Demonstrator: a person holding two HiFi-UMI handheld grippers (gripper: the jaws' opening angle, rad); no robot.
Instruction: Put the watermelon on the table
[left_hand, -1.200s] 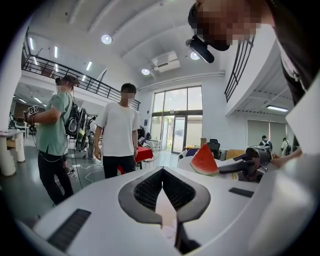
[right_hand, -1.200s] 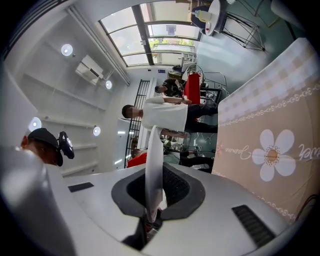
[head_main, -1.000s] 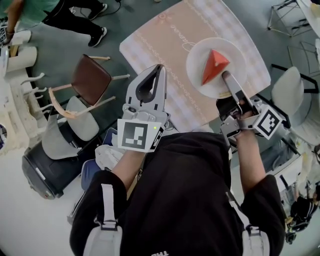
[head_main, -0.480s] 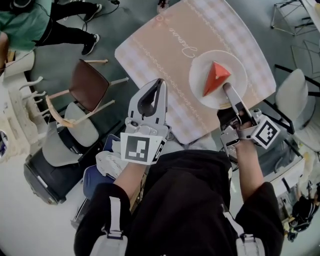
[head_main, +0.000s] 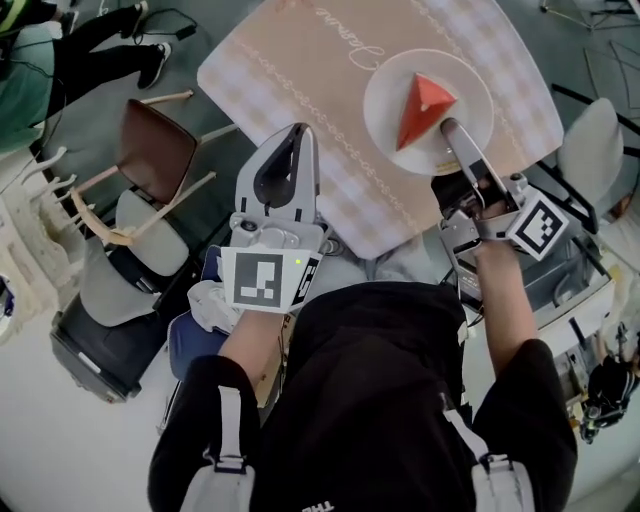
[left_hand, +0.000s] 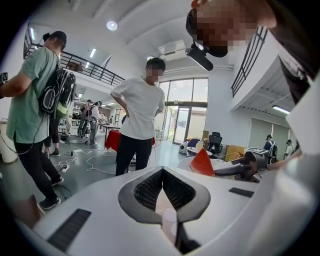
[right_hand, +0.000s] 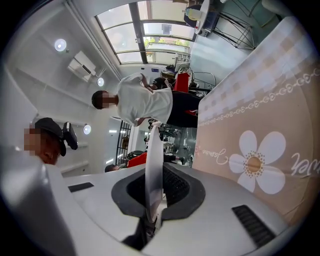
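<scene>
Right tongs: we see the right gripper (head_main: 447, 125) clamped on the near rim of a white plate (head_main: 471, 88); in its own view the right gripper (right_hand: 156, 169) has both jaws pressed against the plate (right_hand: 153, 150), which stands edge-on between them.
Left tongs: we find the left gripper (head_main: 298, 130) pressed together at the tips with nothing caught in it; in the left gripper view its tips (left_hand: 161, 170) meet, and only an oval gap shows behind them.
Watermelon: we see the red watermelon wedge (head_main: 422, 105) lying on the plate, just beyond the right gripper's tips and apart from them. It is well to the right of the left gripper, and in that gripper's view the wedge (left_hand: 201, 162) shows off to the right.
Plate and table: we see the plate over the near right part of the table (head_main: 300, 60), which has a beige checked cloth; we cannot tell whether the plate rests on it.
Cloth: we see a white flower print on the cloth (right_hand: 260, 125) beside the right gripper.
Around: we see a brown chair (head_main: 155, 150) left of the table, well apart from both grippers.
</scene>
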